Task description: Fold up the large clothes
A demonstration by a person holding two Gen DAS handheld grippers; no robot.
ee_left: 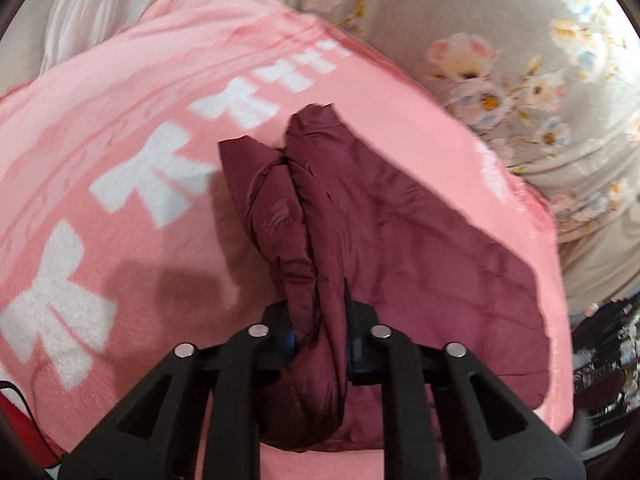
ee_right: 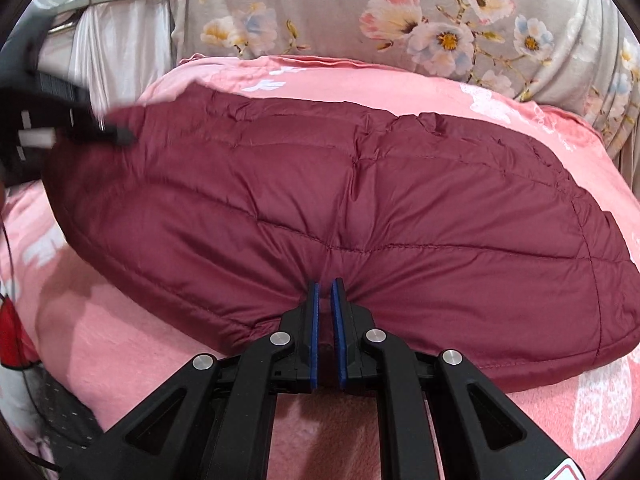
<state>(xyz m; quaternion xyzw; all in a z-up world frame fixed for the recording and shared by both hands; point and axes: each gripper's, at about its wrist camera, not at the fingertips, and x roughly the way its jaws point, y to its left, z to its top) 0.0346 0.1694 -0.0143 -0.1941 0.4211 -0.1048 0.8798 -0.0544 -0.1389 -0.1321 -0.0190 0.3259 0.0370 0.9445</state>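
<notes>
Maroon quilted jacket (ee_right: 360, 208) spread across the pink blanket (ee_right: 120, 344) on the bed, near its front edge; left gripper (ee_left: 320, 332) clamped on a bunched fold of jacket; right gripper (ee_right: 326, 292) pinched narrow on the jacket's near hem; floral sheet (ee_right: 360, 0) behind.

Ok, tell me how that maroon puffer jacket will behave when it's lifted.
The maroon puffer jacket probably flops: it bunches where the left gripper pinches it. Quilted puffiness suggests it's light for its bulk. The smooth shell may slip from the right gripper.
</notes>
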